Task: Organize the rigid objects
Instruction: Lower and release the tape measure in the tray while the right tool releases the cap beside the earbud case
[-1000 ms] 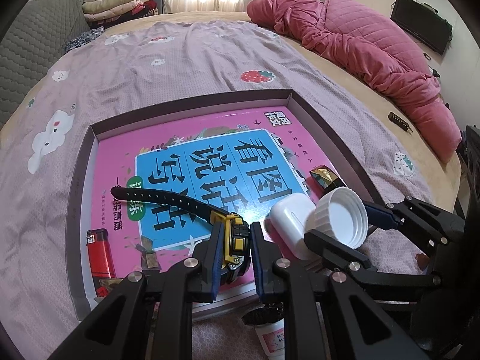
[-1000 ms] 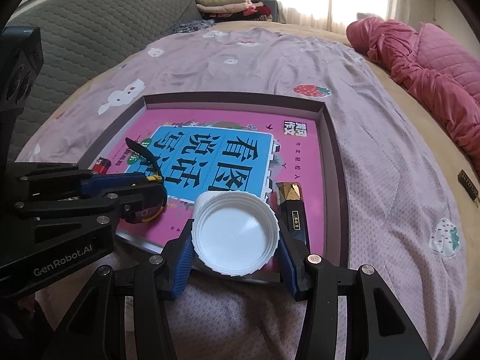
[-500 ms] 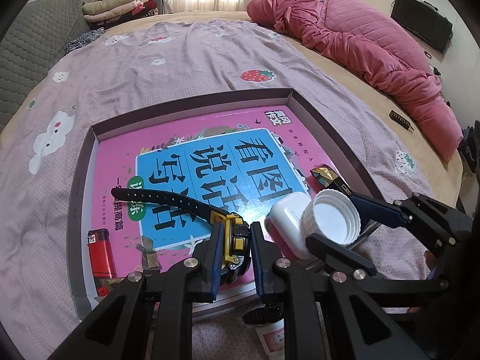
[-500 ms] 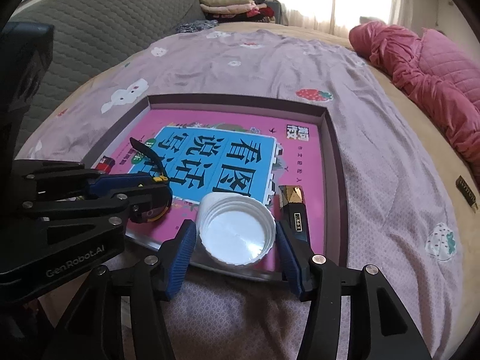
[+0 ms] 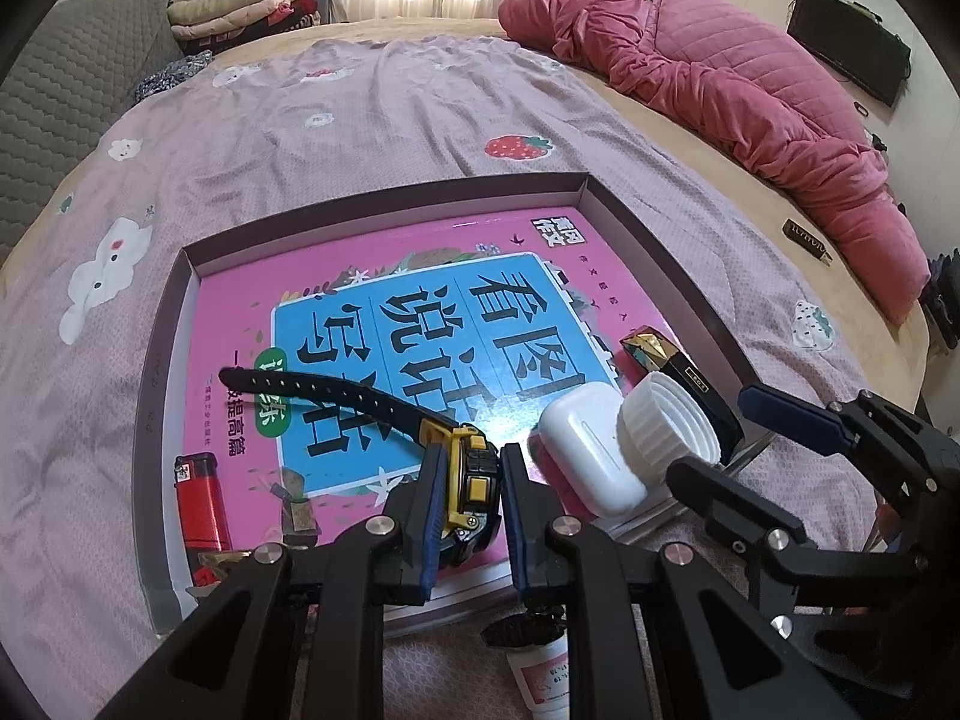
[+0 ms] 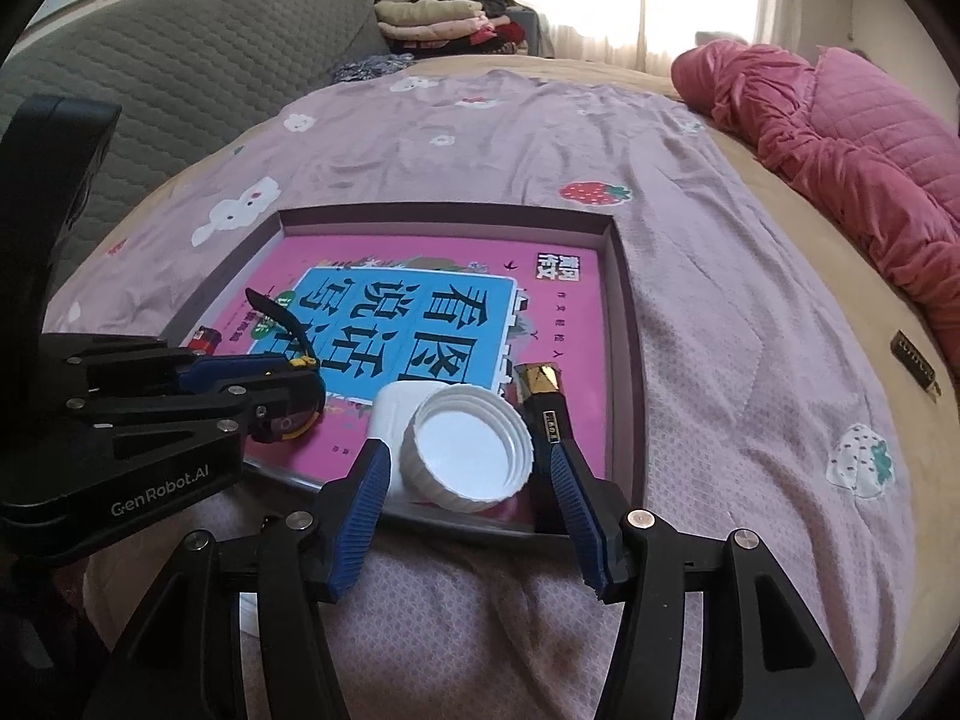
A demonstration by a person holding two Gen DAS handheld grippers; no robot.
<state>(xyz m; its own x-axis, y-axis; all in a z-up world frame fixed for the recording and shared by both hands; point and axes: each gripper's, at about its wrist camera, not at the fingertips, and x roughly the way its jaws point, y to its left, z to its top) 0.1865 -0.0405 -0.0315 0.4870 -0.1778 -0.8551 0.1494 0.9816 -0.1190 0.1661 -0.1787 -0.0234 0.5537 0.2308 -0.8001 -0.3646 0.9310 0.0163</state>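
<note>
A shallow box (image 5: 384, 213) (image 6: 624, 306) with a pink and blue book inside lies on the bed. My left gripper (image 5: 471, 501) is shut on a black and yellow watch (image 5: 474, 480), whose strap (image 5: 324, 387) stretches left over the book. My right gripper (image 6: 468, 483) has its jaws opening; the white ribbed cap (image 6: 468, 450) (image 5: 669, 429) lies between them in the box's near right corner, and neither pad touches it. The cap leans against a white earbud case (image 5: 591, 450) (image 6: 393, 405). A black and gold lipstick (image 6: 543, 399) (image 5: 672, 360) lies beside it.
A red lighter (image 5: 201, 501) lies at the box's near left. A small white tube (image 5: 540, 672) sits on the sheet under my left gripper. A pink quilt (image 5: 750, 102) is heaped at the right, with a small dark bar (image 6: 915, 360) on the bare mattress.
My right gripper has let go of the white cap and opened. The cap now rests lower in the box against the earbud case. The left gripper and watch have not moved.
</note>
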